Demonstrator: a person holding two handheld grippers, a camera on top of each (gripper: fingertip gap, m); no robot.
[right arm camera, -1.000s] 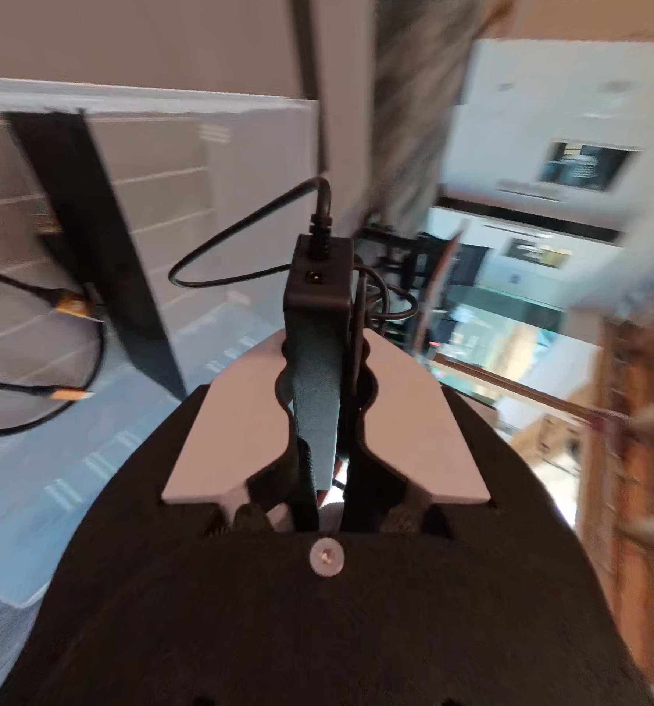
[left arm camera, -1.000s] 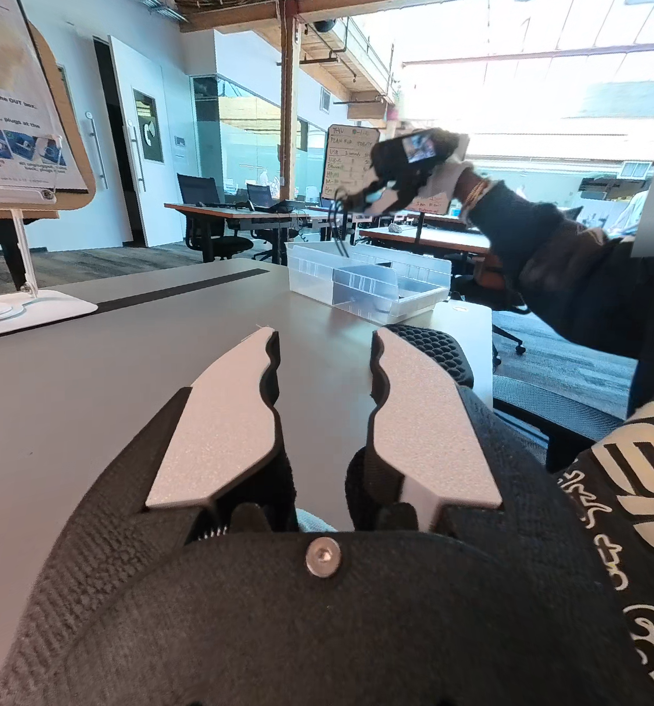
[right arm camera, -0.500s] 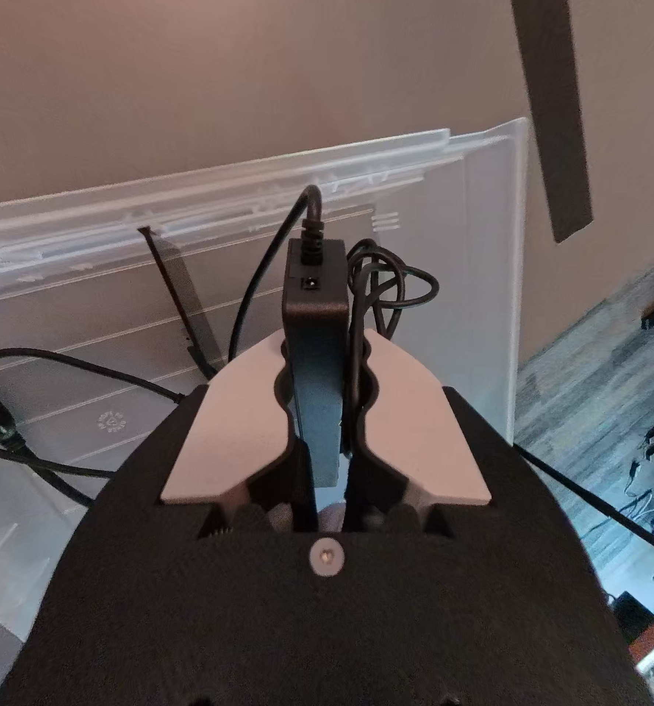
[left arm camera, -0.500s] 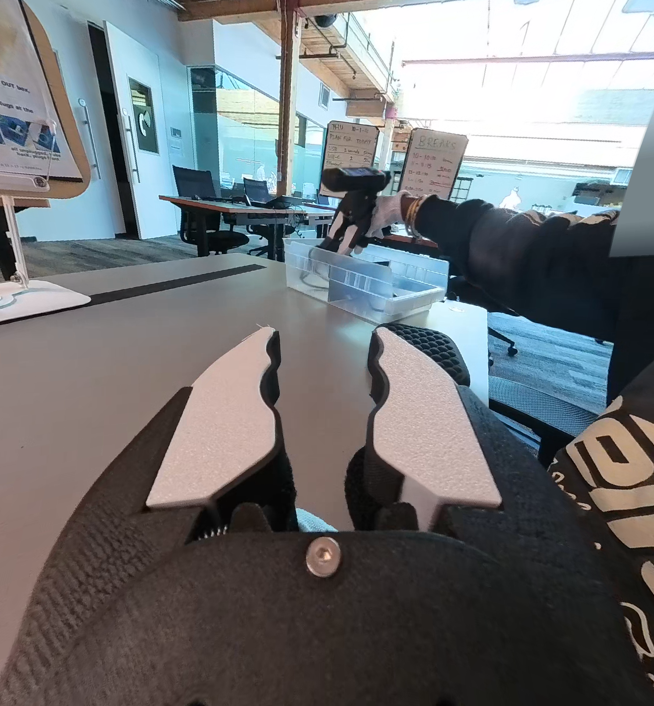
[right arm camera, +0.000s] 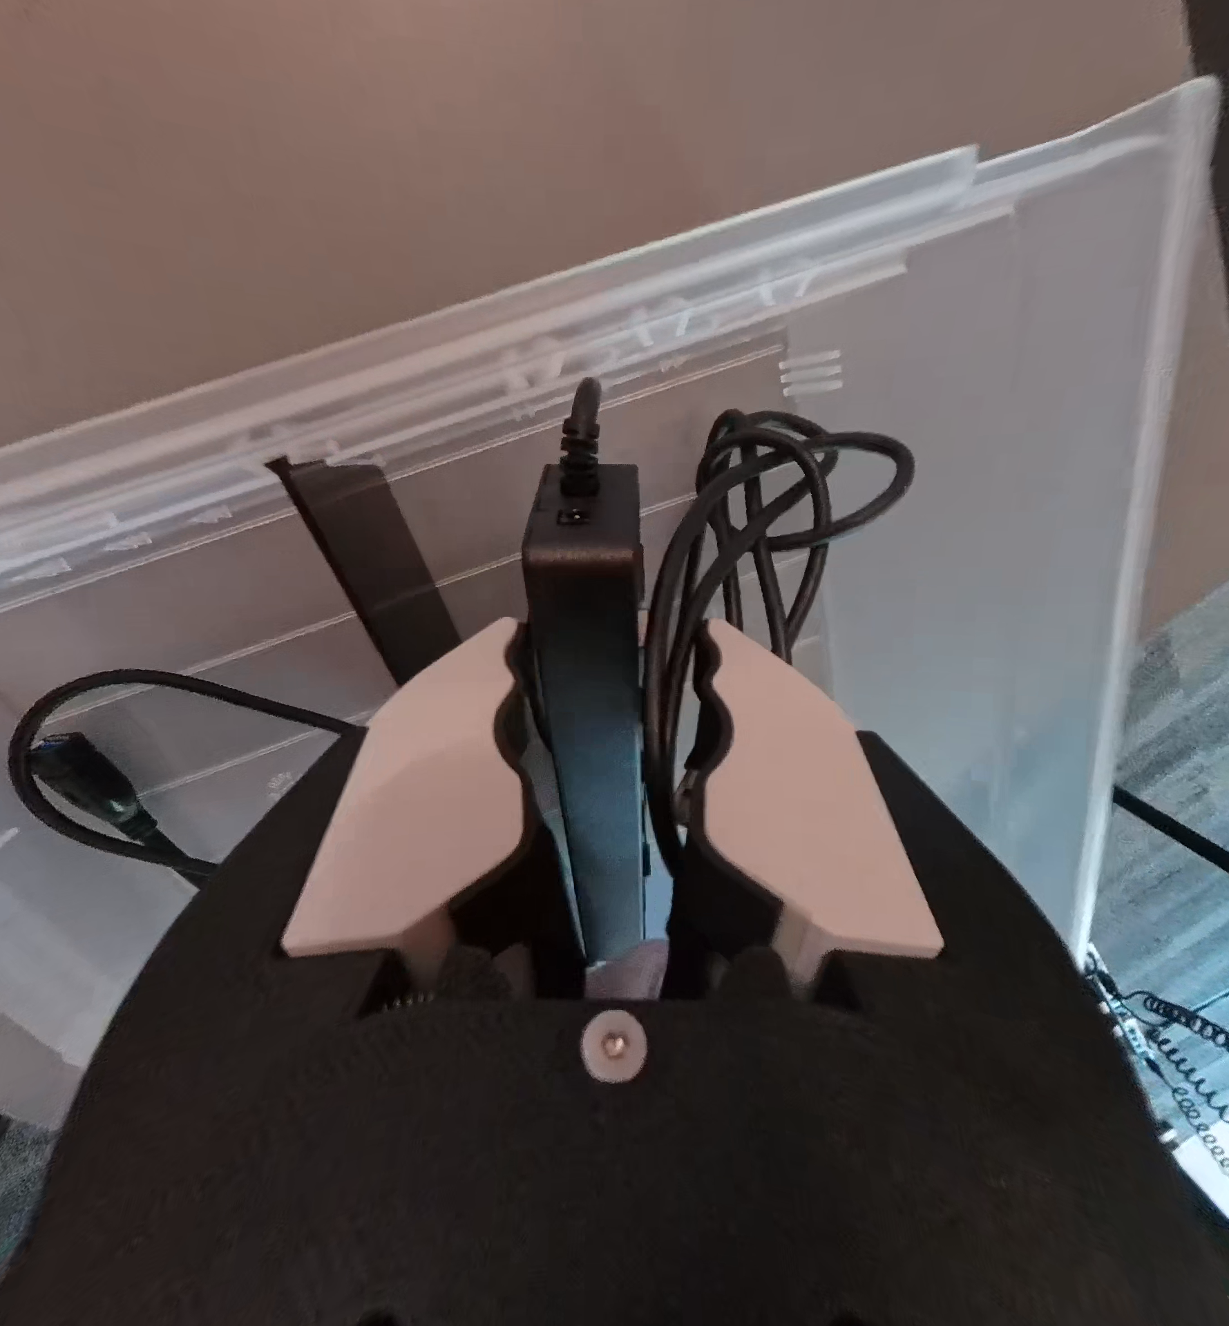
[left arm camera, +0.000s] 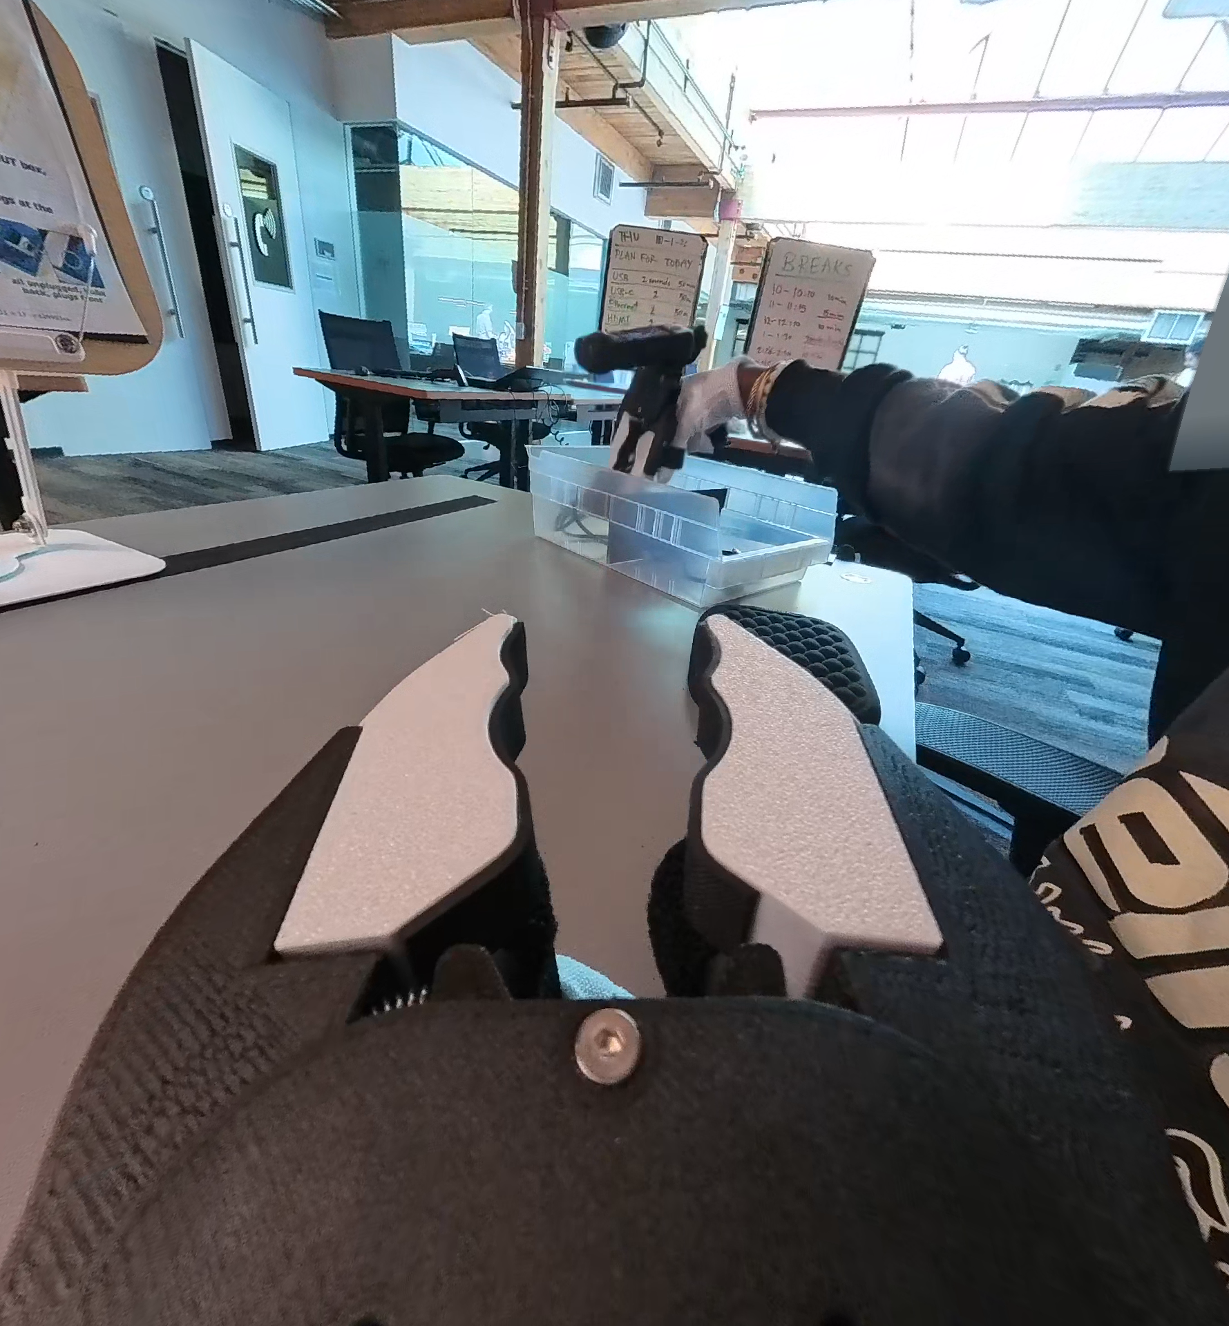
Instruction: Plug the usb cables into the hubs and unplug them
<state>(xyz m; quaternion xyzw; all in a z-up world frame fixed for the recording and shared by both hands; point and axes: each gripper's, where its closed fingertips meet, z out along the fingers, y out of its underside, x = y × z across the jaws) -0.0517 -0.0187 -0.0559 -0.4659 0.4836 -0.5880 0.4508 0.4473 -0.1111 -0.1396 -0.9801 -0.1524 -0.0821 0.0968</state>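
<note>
the clear plastic divided bin [right arm camera: 956,373] sits near the far edge of the smooth grey table [left arm camera: 166,717]. in the right wrist view one compartment holds the slim black rectangular usb hub [right arm camera: 586,646] and its bundled black cable [right arm camera: 755,545]; the neighbouring compartment, past a dark divider [right arm camera: 374,567], holds another looped black cable with a plug end [right arm camera: 87,782]. the right gripper [right arm camera: 608,638] is down in the bin, its pale fingers set around the hub with a small gap on the cable side; whether they clamp it i cannot tell. the left gripper [left arm camera: 604,631] hovers low over the bare table, fingers apart, holding nothing. a white stand with a printed sheet [left arm camera: 15,287] stands at the left. beyond are office desks, chairs and two whiteboards [left arm camera: 733,301].
</note>
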